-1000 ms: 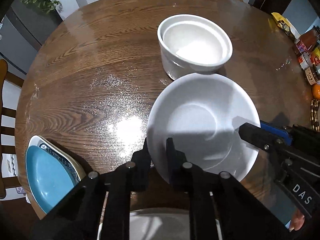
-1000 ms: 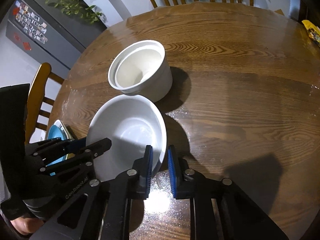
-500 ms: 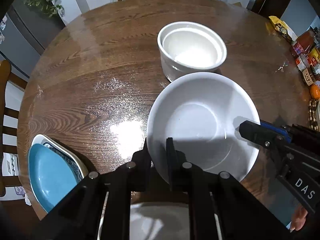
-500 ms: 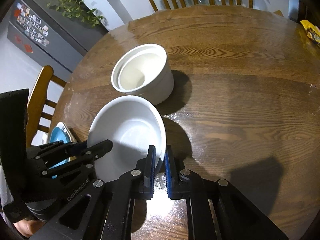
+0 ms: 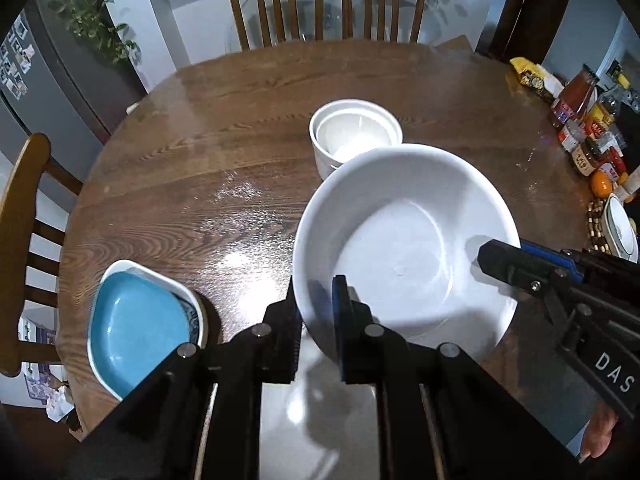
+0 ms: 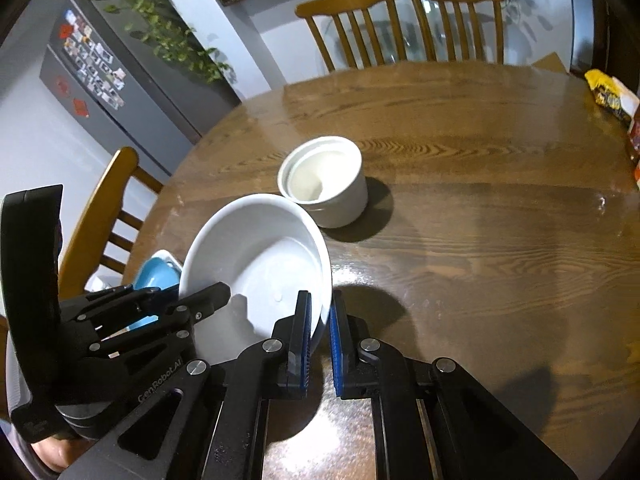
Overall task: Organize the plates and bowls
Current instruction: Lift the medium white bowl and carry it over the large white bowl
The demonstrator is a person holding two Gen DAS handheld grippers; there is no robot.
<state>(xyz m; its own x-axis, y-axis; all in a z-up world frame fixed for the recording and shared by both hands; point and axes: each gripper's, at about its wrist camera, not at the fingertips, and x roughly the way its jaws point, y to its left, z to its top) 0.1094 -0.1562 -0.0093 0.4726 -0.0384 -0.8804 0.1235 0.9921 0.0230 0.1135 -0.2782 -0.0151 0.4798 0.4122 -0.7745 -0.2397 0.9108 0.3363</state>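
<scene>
A wide white bowl [image 5: 404, 240] is held above the round wooden table [image 5: 200, 160] by both grippers. My left gripper [image 5: 318, 308] is shut on its near left rim. My right gripper [image 6: 320, 320] is shut on its right rim; it also shows in the left wrist view [image 5: 520, 260]. The bowl shows tilted in the right wrist view [image 6: 256, 264]. Beyond it stands a deep white bowl with a smaller one nested inside [image 5: 354, 132], also in the right wrist view [image 6: 324, 180]. A blue dish [image 5: 136, 328] sits at the table's near left edge.
A white plate [image 5: 304, 420] lies under my left gripper at the near edge. Jars, bottles, an orange and a small dish [image 5: 592, 148] crowd the right edge. A snack bag [image 6: 608, 94] lies far right. Wooden chairs [image 5: 324, 4] stand behind and left.
Both grippers have lifted the wide white bowl up off the table and back toward the near edge. The table and the nested bowls now look farther away.
</scene>
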